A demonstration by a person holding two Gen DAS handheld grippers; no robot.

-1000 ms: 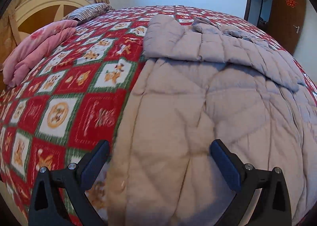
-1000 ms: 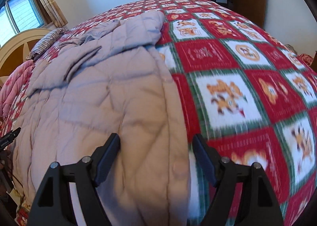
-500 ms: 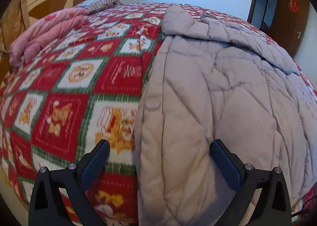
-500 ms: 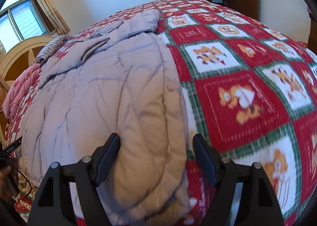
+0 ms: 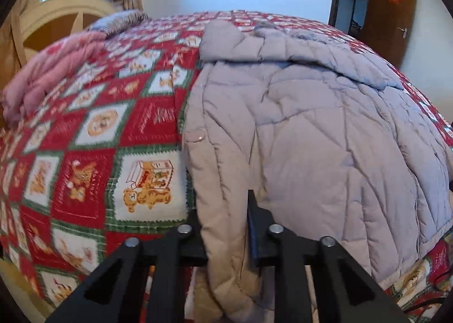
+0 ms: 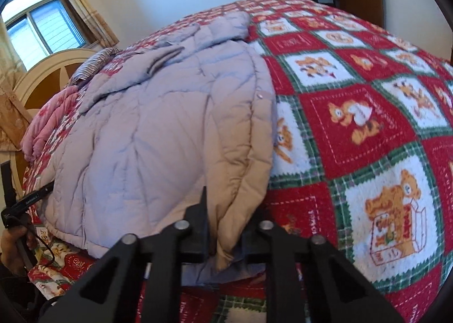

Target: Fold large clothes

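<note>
A large quilted lilac-grey padded coat (image 5: 325, 130) lies spread on the bed, its hem at the near edge and its hood end far. My left gripper (image 5: 225, 226) is shut on the coat's near left hem corner. In the right wrist view the same coat (image 6: 158, 136) fills the left half, and my right gripper (image 6: 230, 226) is shut on its near right hem corner. The left gripper (image 6: 31, 198) shows at the far left of that view, by the coat's other corner.
The bed carries a red, green and white bear-patterned blanket (image 5: 87, 170), also seen in the right wrist view (image 6: 368, 130). A pink folded quilt (image 5: 53, 74) and a striped pillow (image 5: 119, 18) lie by the cream headboard (image 5: 56, 20). A brown door (image 5: 393, 8) stands at the far right.
Both grippers were open above the coat's near hem; now both have closed on the hem corners. The views have dropped lower toward the bed's near edge.
</note>
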